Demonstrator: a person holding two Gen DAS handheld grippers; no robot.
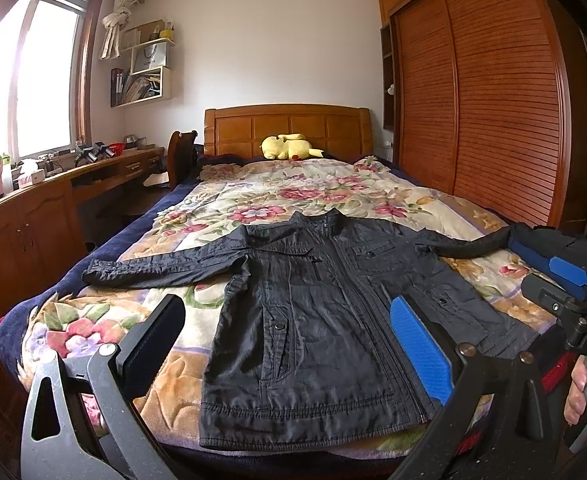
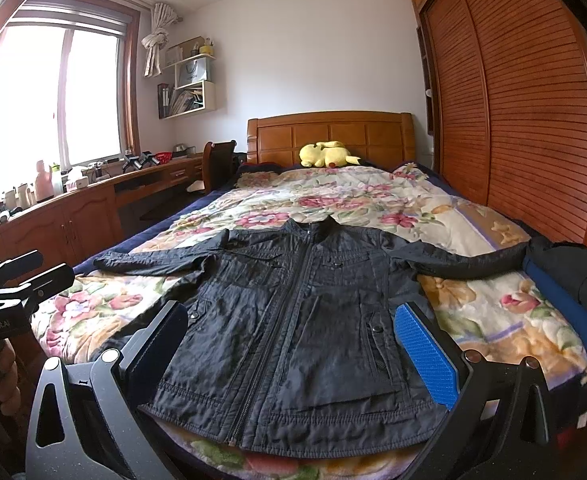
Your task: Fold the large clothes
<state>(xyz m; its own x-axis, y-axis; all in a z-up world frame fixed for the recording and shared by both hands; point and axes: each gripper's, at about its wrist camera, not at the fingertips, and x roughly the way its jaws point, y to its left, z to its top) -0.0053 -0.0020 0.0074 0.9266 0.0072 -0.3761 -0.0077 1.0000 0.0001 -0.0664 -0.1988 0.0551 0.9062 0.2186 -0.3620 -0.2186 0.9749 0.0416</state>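
Observation:
A black zip-up jacket lies flat, front up, on the floral bedspread, sleeves spread to both sides, collar toward the headboard. It also shows in the right wrist view. My left gripper is open and empty, held above the jacket's hem near the foot of the bed. My right gripper is open and empty, likewise above the hem. In the left wrist view the right gripper shows at the right edge. In the right wrist view the left gripper shows at the left edge.
A yellow plush toy lies by the wooden headboard. A dark and blue folded garment sits at the bed's right edge. A wooden desk runs along the left under the window. A slatted wardrobe stands on the right.

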